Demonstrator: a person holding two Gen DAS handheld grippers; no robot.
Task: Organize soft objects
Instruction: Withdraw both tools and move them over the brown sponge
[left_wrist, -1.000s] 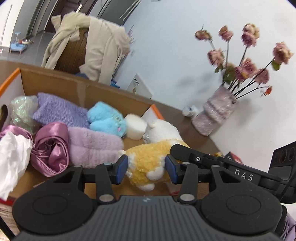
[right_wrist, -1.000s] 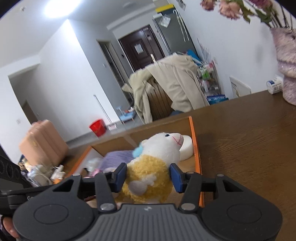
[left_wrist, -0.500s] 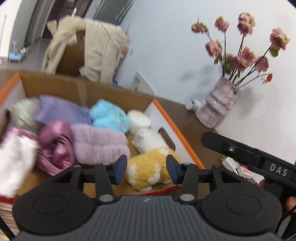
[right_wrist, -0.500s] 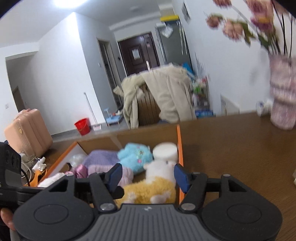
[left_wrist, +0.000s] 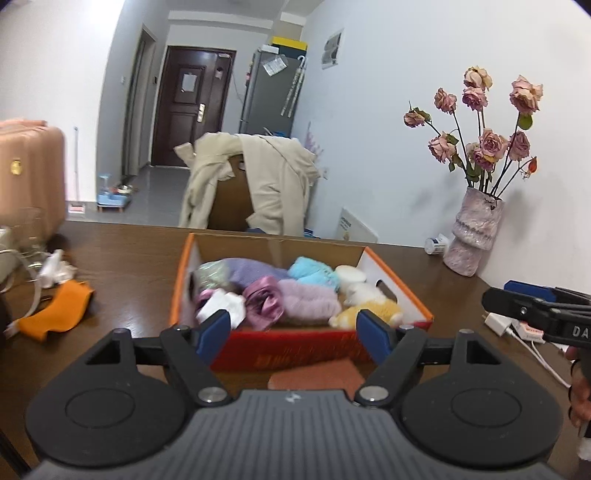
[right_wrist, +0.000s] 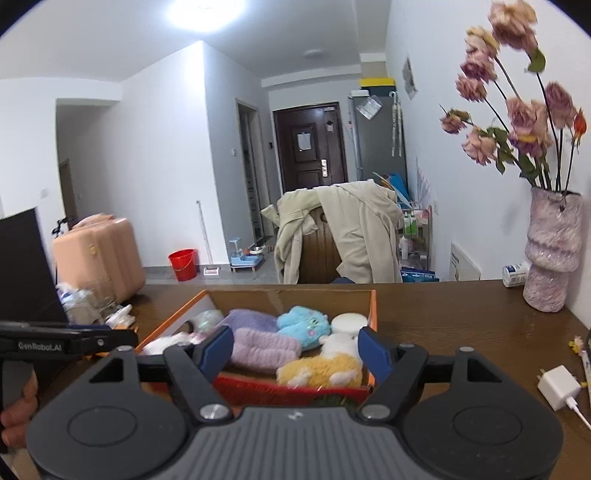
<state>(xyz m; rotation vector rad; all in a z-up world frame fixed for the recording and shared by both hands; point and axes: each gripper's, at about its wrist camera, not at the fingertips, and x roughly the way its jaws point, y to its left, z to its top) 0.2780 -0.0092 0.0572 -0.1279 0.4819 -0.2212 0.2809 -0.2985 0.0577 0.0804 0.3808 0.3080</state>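
Plush sheep (left_wrist: 369, 308) lies in the box (left_wrist: 303, 350) at its near right corner, beside the other soft things. Left hand-held gripper (left_wrist: 294, 331) and right hand-held gripper (right_wrist: 295, 350), jaws just opening, hold nothing. Orange cloth (left_wrist: 55, 308) on the surface seems left.

Yellow-and-white plush sheep (left_wrist: 369, 308) lying on its side in box's near right corner, beside lilac fuzzy roll (left_wrist: 308, 299), blue plush (left_wrist: 314, 273), box (left_wrist: 295, 350) orange-rimmed cardboard on worktop
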